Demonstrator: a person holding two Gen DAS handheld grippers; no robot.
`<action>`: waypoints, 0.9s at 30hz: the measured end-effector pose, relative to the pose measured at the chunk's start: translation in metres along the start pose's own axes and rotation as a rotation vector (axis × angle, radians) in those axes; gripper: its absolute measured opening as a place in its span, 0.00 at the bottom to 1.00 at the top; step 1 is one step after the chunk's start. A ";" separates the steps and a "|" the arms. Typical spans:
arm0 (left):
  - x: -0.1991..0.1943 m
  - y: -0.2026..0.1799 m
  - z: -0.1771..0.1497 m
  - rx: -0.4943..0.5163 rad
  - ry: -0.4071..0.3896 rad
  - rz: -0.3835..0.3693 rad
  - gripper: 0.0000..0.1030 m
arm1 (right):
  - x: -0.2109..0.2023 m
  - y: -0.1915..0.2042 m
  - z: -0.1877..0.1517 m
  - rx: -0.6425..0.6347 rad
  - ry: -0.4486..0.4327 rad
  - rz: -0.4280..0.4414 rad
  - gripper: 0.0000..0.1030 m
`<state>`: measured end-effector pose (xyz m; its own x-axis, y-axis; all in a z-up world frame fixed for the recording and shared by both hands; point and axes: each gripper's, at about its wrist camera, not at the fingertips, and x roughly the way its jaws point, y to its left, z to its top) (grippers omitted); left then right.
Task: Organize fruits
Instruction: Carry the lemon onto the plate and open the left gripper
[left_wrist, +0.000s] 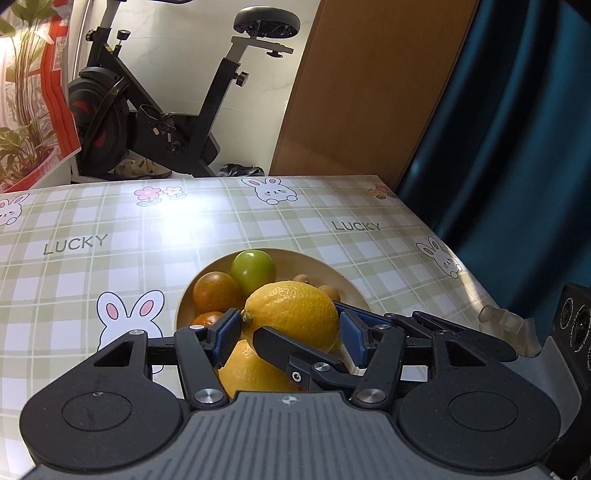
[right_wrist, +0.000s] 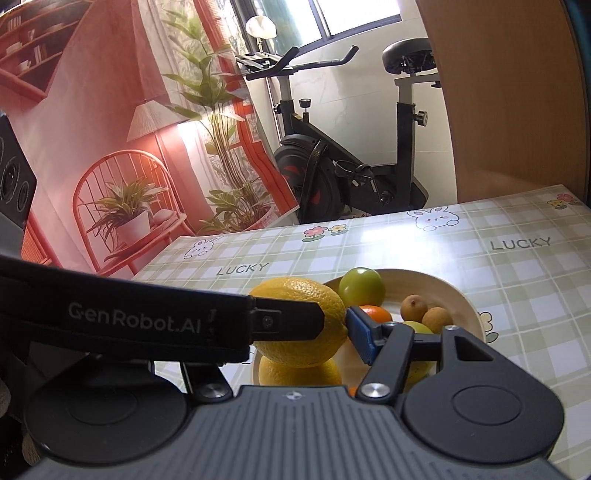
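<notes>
A yellow lemon (left_wrist: 295, 306) (right_wrist: 295, 291) hangs just above a cream bowl (left_wrist: 332, 267) (right_wrist: 443, 286) on the table. My left gripper (left_wrist: 290, 332) is shut on it, a blue pad at each end. My right gripper (right_wrist: 295, 321) reaches in from the right and is also shut on it; one blue pad (right_wrist: 360, 332) presses its side, and the other finger is hidden behind the left gripper's body. In the bowl lie a second lemon (left_wrist: 247, 369) (right_wrist: 299, 373), a green fruit (left_wrist: 253, 269) (right_wrist: 360, 286), a small tangerine (left_wrist: 208, 319) (right_wrist: 375, 314) and small brown fruits (right_wrist: 413, 306).
The table wears a green checked cloth (left_wrist: 110, 258) with rabbits and "LUCKY" print. Beyond its far edge stand an exercise bike (left_wrist: 147, 122) and a wooden panel (left_wrist: 369, 92). A blue curtain (left_wrist: 517, 147) hangs at the right, and a pink printed backdrop (right_wrist: 110, 147) at the left.
</notes>
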<state>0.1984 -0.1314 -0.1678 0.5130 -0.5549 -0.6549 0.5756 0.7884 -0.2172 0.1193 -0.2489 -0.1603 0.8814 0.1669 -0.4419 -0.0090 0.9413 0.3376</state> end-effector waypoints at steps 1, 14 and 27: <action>0.003 -0.002 0.001 0.009 0.008 -0.002 0.59 | 0.000 -0.004 0.000 0.012 -0.001 -0.004 0.61; 0.036 -0.017 0.003 0.048 0.082 -0.003 0.62 | 0.001 -0.034 -0.008 0.083 0.005 -0.040 0.61; 0.041 -0.004 0.000 0.001 0.082 -0.036 0.62 | 0.007 -0.023 -0.009 0.026 0.009 -0.063 0.61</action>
<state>0.2173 -0.1578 -0.1937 0.4382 -0.5592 -0.7038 0.5934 0.7680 -0.2408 0.1216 -0.2671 -0.1783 0.8755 0.1099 -0.4705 0.0591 0.9421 0.3300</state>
